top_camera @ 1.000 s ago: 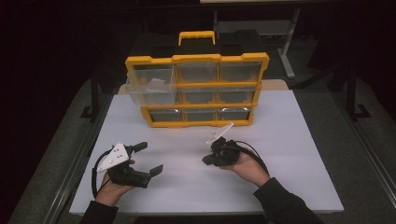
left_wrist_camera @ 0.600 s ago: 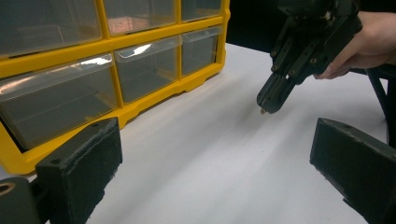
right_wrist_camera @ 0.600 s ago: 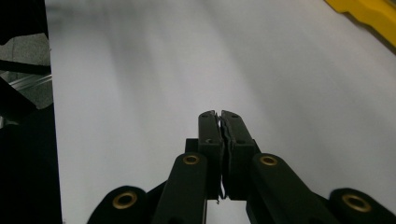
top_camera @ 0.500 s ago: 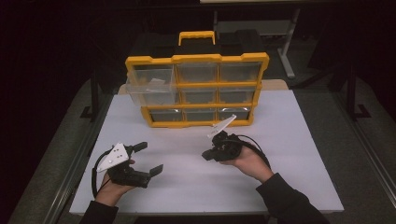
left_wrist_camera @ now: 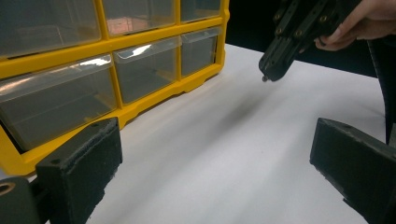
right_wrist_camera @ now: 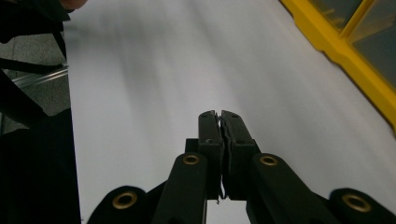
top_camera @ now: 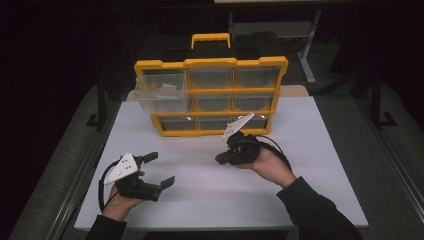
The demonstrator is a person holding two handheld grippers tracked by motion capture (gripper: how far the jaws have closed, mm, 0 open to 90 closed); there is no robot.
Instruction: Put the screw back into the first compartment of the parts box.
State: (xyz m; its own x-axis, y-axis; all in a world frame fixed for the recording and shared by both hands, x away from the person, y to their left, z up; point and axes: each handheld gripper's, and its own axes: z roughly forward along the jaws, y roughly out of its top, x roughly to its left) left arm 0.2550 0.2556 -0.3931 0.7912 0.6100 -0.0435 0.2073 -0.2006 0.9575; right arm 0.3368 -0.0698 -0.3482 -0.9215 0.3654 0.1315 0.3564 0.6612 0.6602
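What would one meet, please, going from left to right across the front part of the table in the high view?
Left gripper, jaws open → bare white table top → right gripper, jaws shut → the hand holding it.

A bright yellow plastic organiser box (top_camera: 210, 95) with a yellow handle and a black top stands at upper centre of the high view; its drawers (top_camera: 210, 77) are clear, greyish plastic. The flat table top (top_camera: 200, 190) below is plain white. Both grippers, left (top_camera: 155, 170) and right (top_camera: 225, 156), are matte black with pale grey three-cornered plates. Brass-coloured rivets dot the right gripper's arms.
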